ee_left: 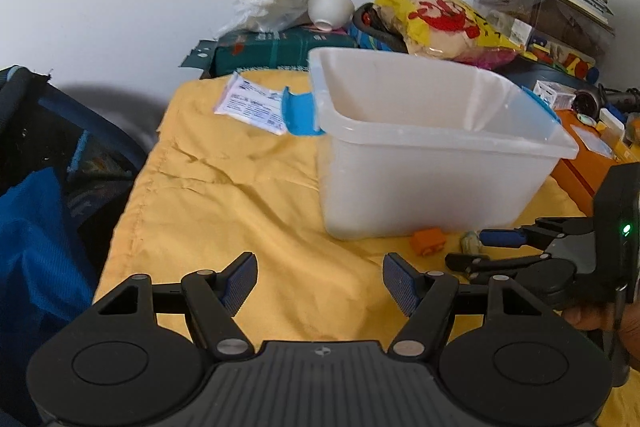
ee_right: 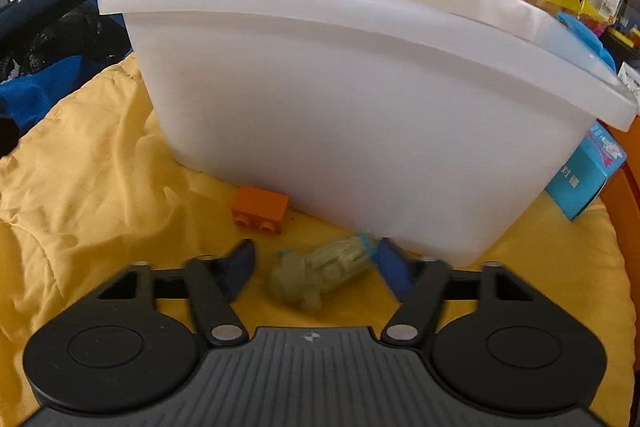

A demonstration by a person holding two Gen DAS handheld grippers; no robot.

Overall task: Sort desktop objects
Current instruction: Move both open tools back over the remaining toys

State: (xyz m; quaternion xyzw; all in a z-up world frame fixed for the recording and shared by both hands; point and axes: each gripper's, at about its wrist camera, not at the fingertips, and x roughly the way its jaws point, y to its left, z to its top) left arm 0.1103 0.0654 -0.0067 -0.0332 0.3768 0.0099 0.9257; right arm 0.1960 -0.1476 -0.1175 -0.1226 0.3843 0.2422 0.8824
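A pale green toy figure with a teal end (ee_right: 320, 277) lies on the yellow cloth (ee_right: 100, 187), between the fingers of my right gripper (ee_right: 316, 265). Those fingers stand apart around it; the left pad is clear of it and the right pad is at its teal end. An orange brick (ee_right: 260, 209) rests just beyond, against the white plastic bin (ee_right: 340, 127). In the left wrist view my left gripper (ee_left: 320, 283) hangs open over bare cloth, nothing between its fingers. To its right are the right gripper (ee_left: 464, 249), the toy (ee_left: 471, 241), the brick (ee_left: 429, 241) and the bin (ee_left: 420, 187).
A light blue carton (ee_right: 580, 179) sits right of the bin. A paper packet (ee_left: 252, 103) lies behind it on the left. Bags, a white bowl (ee_left: 330, 7) and boxes crowd the back. An orange box (ee_left: 580, 167) borders the right, blue fabric (ee_left: 36, 247) the left.
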